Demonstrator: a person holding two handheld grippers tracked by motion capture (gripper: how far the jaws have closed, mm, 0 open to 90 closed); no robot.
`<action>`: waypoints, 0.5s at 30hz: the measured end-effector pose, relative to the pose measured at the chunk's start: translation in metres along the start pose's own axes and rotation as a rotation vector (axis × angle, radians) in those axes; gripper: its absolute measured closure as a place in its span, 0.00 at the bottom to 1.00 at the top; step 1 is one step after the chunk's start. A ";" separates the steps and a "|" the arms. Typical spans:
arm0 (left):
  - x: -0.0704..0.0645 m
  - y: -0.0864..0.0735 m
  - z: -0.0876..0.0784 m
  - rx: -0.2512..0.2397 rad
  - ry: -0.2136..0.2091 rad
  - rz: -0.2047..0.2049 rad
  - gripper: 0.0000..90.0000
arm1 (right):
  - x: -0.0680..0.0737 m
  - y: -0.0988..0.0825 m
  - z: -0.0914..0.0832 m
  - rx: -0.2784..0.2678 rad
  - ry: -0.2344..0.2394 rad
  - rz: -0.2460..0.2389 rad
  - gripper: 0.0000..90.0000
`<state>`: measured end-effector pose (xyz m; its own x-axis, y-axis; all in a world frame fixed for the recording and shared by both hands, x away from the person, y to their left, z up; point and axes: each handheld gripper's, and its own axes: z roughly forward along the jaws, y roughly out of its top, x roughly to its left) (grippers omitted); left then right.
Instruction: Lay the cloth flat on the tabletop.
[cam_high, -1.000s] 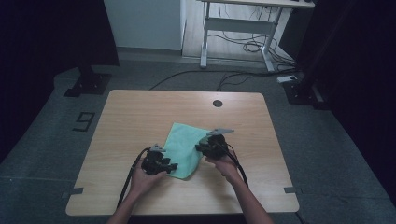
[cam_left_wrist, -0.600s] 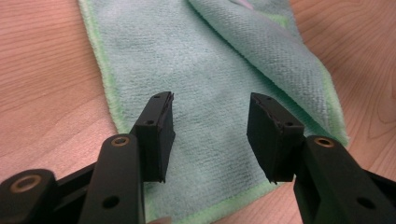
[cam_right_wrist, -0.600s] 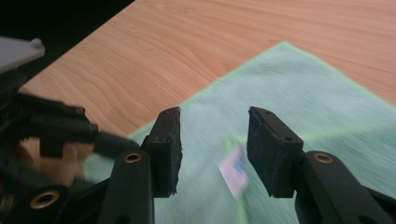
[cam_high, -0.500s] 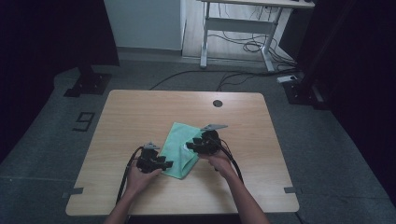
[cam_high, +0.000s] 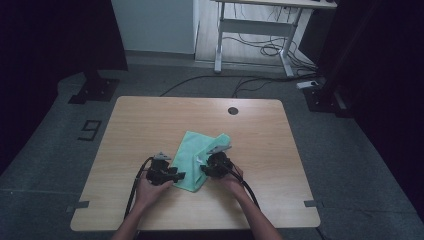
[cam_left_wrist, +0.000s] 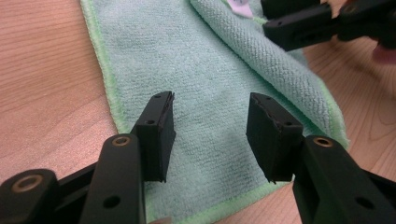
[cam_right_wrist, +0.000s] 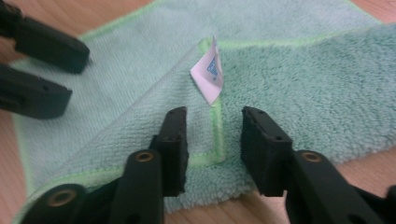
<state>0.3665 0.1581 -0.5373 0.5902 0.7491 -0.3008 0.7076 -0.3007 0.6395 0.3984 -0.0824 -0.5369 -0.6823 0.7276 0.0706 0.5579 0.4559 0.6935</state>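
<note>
Mint-green microfibre cloth lies part-folded at the table's near middle; right gripper, lower than a second ago, has its jaws closing astride the hemmed corner by the white tag, not yet pinching; left gripper spread over the near edge; next fold looks imminent.

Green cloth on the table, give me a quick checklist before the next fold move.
1. Cloth lies on the table, well inside its edges: ok.
2. Right gripper has just been closing and stands over the folded corner's hem, pads apart, not pressing: not ok for a grip yet.
3. White label sticks up beyond the jaws, clear of them: ok.
4. Left gripper open above the cloth's near end, nothing clamped: ok.
5. The two grippers apart, not touching: ok.
6. Whether the fold's edges line up: cannot tell.
</note>
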 end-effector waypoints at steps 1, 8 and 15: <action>0.000 0.000 0.000 0.000 0.000 0.001 0.57 | 0.003 -0.001 0.000 -0.001 -0.008 -0.011 0.78; -0.001 0.000 0.000 -0.003 0.003 0.003 0.57 | -0.001 -0.008 -0.016 -0.050 0.011 0.038 0.97; -0.001 0.000 0.000 -0.002 0.007 0.005 0.57 | -0.012 -0.041 -0.065 -0.131 0.009 0.103 0.97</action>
<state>0.3655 0.1573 -0.5373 0.5907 0.7519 -0.2929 0.7043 -0.3032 0.6419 0.3527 -0.1428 -0.5192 -0.6290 0.7624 0.1519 0.5590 0.3078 0.7699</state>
